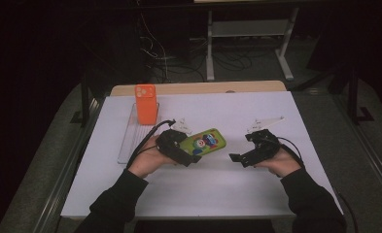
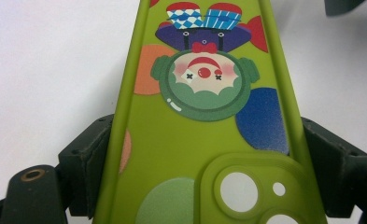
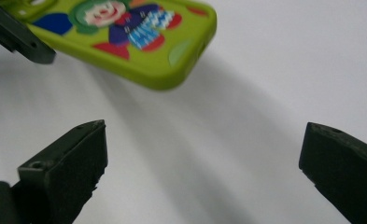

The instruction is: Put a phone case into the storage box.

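The left gripper holds the green phone case by its two long edges, near the camera end, above the white table. The right gripper stands wide apart and empty, near the case's free end

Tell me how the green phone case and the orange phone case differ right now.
The green phone case carries a cartoon clown print; the orange phone case is plain. The green one is held off the table in the left claw, lying roughly flat; the orange one stands upright at the far end of a clear tray, untouched. Both have a raised camera cutout.
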Action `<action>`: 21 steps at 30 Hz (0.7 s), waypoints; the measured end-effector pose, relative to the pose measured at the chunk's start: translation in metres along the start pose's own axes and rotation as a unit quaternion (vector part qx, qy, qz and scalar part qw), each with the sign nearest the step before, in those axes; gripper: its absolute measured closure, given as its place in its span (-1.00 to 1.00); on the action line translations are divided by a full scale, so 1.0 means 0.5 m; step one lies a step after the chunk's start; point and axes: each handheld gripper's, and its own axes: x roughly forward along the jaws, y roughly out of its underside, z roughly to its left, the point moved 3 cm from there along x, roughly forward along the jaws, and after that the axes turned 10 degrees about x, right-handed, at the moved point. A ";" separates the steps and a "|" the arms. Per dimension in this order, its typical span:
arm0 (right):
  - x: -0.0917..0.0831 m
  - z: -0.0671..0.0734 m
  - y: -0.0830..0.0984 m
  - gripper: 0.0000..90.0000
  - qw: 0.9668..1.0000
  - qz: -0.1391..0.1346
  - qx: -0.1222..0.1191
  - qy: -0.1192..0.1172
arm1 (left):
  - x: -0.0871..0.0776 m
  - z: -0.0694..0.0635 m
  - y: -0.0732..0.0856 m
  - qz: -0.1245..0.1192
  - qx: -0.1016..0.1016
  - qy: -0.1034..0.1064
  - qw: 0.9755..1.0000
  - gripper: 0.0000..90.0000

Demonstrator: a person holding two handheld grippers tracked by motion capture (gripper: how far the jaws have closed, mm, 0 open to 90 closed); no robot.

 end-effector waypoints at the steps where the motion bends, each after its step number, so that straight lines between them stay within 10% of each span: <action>1: 0.003 0.001 0.006 -0.99 1.000 -0.001 0.005 0.004 | -0.001 0.002 0.001 0.008 0.007 -0.001 1.000 -0.66; 13: 0.023 0.015 0.058 -0.99 0.998 -0.029 0.035 0.041 | 0.013 -0.003 -0.002 -0.004 -0.027 -0.008 1.000 -0.66; 21: 0.029 0.018 0.055 -0.99 0.996 -0.051 0.007 0.071 | 0.012 -0.002 -0.001 0.007 -0.016 -0.002 1.000 -0.66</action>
